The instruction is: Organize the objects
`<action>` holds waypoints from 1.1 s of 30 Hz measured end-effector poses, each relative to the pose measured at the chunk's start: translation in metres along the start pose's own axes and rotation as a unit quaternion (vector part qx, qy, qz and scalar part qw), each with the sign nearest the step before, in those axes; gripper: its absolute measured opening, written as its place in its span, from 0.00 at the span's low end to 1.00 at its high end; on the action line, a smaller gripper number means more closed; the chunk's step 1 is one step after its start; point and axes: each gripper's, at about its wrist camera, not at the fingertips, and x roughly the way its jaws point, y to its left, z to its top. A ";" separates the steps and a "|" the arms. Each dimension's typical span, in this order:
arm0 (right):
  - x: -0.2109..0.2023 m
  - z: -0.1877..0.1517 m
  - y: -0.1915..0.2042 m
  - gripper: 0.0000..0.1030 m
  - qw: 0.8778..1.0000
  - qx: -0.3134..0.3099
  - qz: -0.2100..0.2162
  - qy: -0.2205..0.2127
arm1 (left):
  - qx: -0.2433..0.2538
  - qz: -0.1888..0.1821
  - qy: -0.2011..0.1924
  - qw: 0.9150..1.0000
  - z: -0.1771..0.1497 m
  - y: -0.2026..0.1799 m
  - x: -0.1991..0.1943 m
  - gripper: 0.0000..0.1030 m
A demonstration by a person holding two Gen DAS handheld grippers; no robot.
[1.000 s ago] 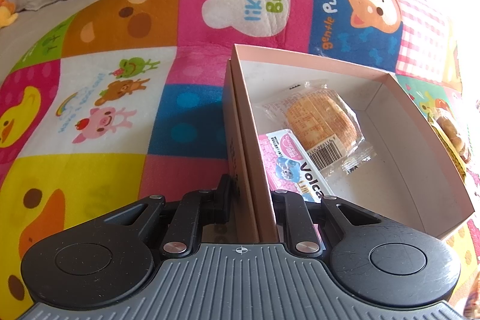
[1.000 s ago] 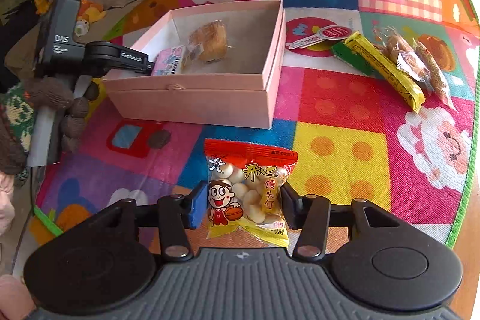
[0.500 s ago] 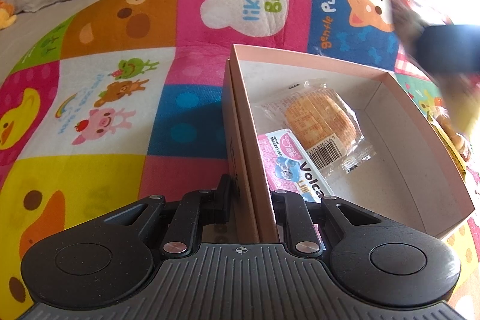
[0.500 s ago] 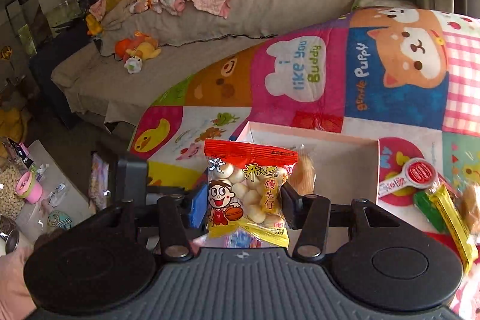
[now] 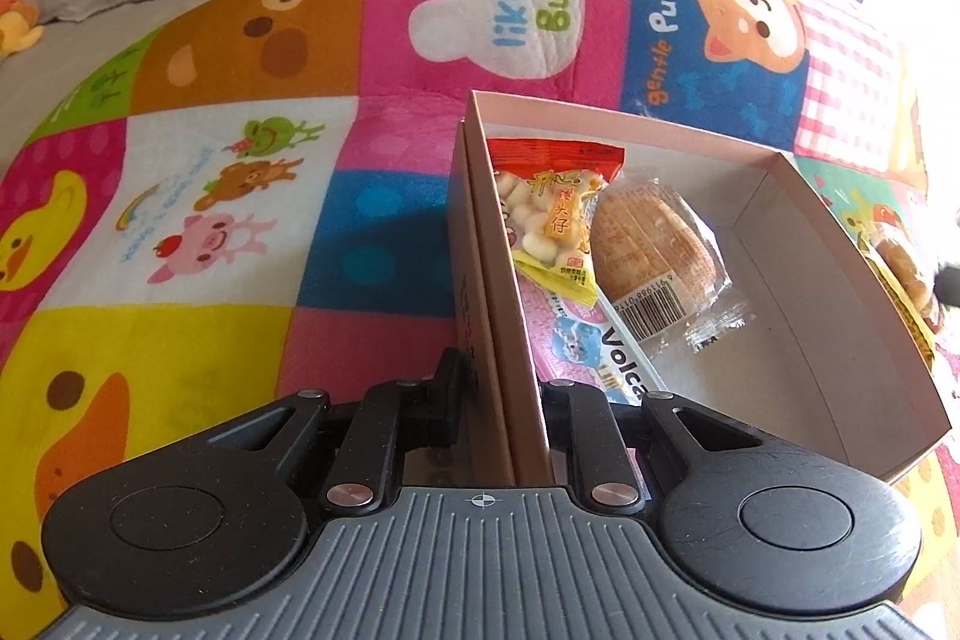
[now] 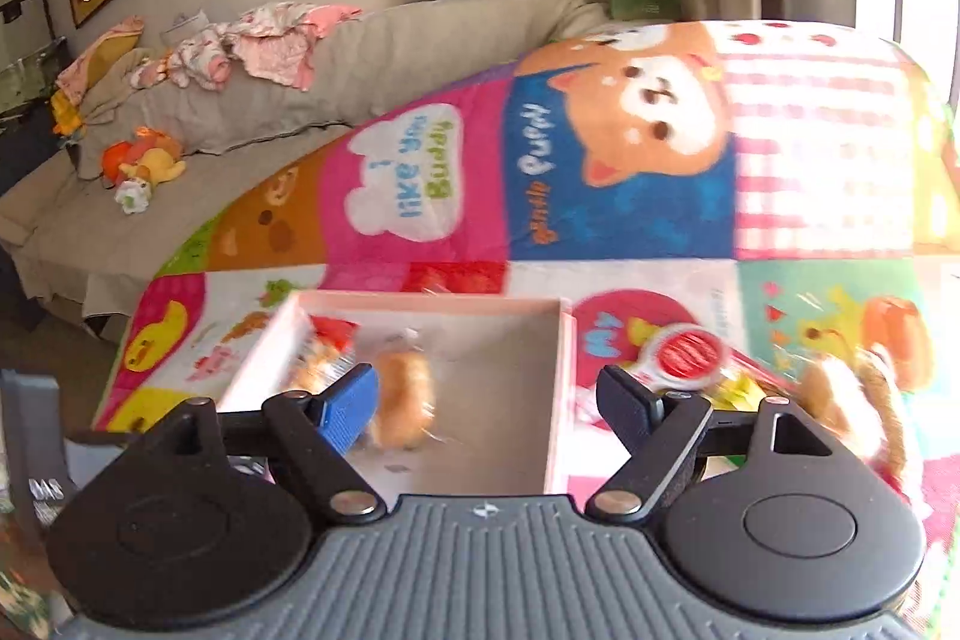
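The red snack bag (image 5: pixel 549 205) lies inside the pink box (image 5: pixel 852 274), tilted against the left wall of it, with its long axis going from the far left corner toward the near side; its lower yellow end rests on the pink packet (image 5: pixel 576 340), and the wrapped cake (image 5: pixel 657 244) lies just beside it on the right. I judge this piece is placed, so my next thing is among the snacks outside the box, on the play mat (image 6: pixel 630 196). In the right wrist view, which is blurred, they lie to the right of the box's right wall: a red and white round packet (image 6: pixel 681 358) just beside the wall, and brown wrapped snacks (image 6: pixel 864 388) further toward the right edge of the mat. My right gripper (image 6: pixel 489 400) hangs over the box with its fingers wide apart and nothing between them, so it is the nearer one and I would move it to the right. My left gripper (image 5: pixel 501 400) has its fingers pressed together on the left wall of the box, one outside and one inside, holding the box steady. The right half of the box floor is bare, so there is room for more pieces. The right wall is what I must pass over without hitting when I return.
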 end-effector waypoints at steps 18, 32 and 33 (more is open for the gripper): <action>0.041 -0.012 -0.084 0.70 0.999 0.048 -0.016 0.005 | -0.004 0.030 0.011 0.999 0.003 -0.012 -0.001 0.18; 0.178 0.045 -0.073 0.65 0.991 -0.067 -0.044 0.108 | -0.016 0.002 0.005 1.000 0.001 0.000 0.000 0.18; 0.167 0.038 -0.071 0.62 0.990 -0.084 -0.036 0.107 | -0.016 0.001 0.004 1.000 0.001 0.000 0.000 0.18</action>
